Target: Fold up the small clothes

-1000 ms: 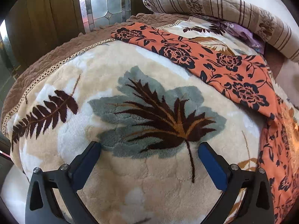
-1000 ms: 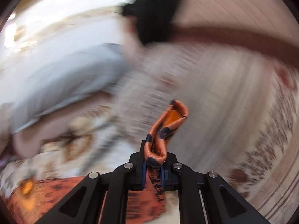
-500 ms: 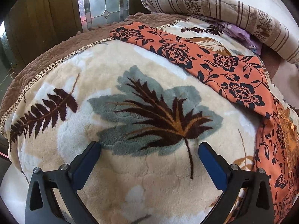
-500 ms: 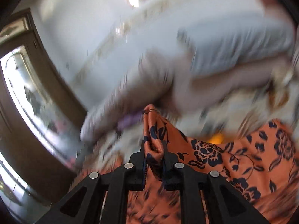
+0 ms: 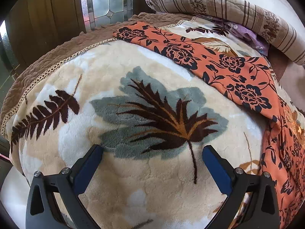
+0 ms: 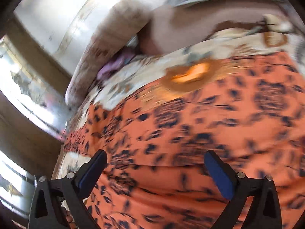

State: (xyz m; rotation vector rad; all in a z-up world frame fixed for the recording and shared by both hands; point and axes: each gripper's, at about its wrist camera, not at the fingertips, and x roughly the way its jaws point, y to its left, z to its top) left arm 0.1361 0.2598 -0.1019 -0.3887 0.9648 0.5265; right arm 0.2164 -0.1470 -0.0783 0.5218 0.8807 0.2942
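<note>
Plush cream bedding with a big grey-and-brown leaf pattern [image 5: 152, 118] covers the bed, with dark wood panelling and a leaded glass pane beyond it and a striped beige bolster [image 5: 228, 7] lying along the far edge. The orange floral-print cloth garment [image 5: 219, 64] is spread flat on this blanket, running ahead and to the right of the left tool [image 5: 152, 156], well apart from its blue pads, and continuing down that tool's right side. The left tool is spread wide and empty, hanging just above bare blanket. The right tool [image 6: 154, 162] is likewise spread wide with nothing between its pads, and the same orange fabric [image 6: 190, 133] fills the ground directly ahead of and beneath it; that view is smeared by motion, so fine creases cannot be read. The garment looks laid out but not yet folded, so the step in hand is probably choosing grips for the first fold. To do it well, each tool should likely take a corner or hem at matching ends, pinching only the orange cloth and not the fleece pile under it, then lift together and carry the edge across evenly so the layers meet squarely.
</note>
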